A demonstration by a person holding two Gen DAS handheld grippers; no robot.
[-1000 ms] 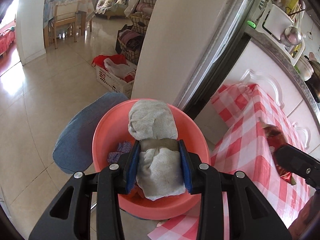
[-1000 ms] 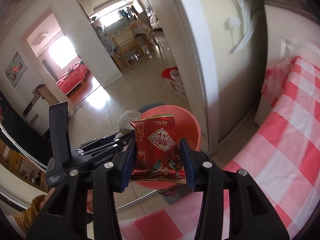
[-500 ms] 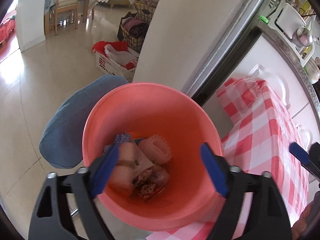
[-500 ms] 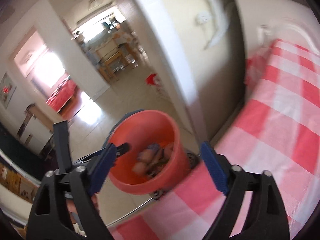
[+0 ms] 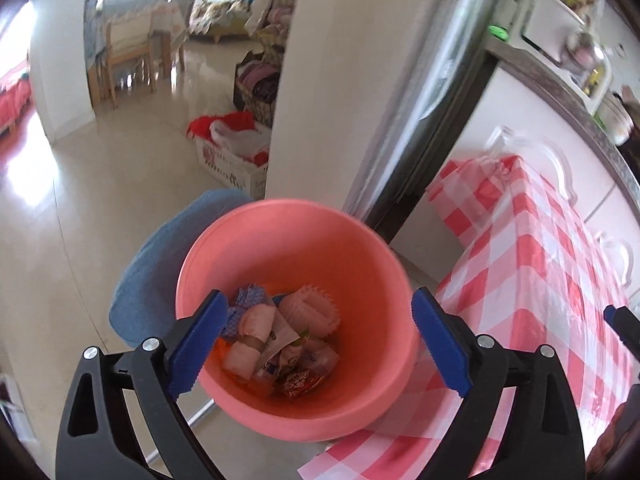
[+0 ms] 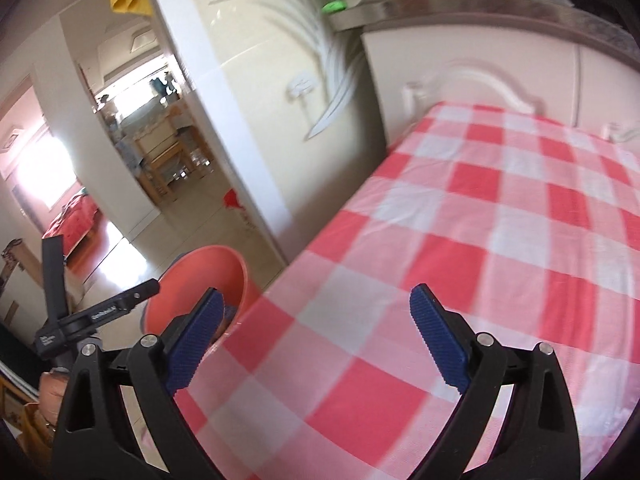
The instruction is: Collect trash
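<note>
Now, both grippers' ribbed fingers [image 5: 196, 344] spread empty, round plastic bucket [image 5: 360, 280], crumpled wrappers [image 5: 280, 344].

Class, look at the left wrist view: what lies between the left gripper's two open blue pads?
In the left wrist view, the pink bucket fills the gap of the left gripper, its jaws having just opened. Inside lies trash: wrappers and foam netting.

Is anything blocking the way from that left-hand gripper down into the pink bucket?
Nothing visible. The left gripper hangs open and empty right over the pink bucket, whose mouth is uncovered, with trash lying at the bottom.
</note>
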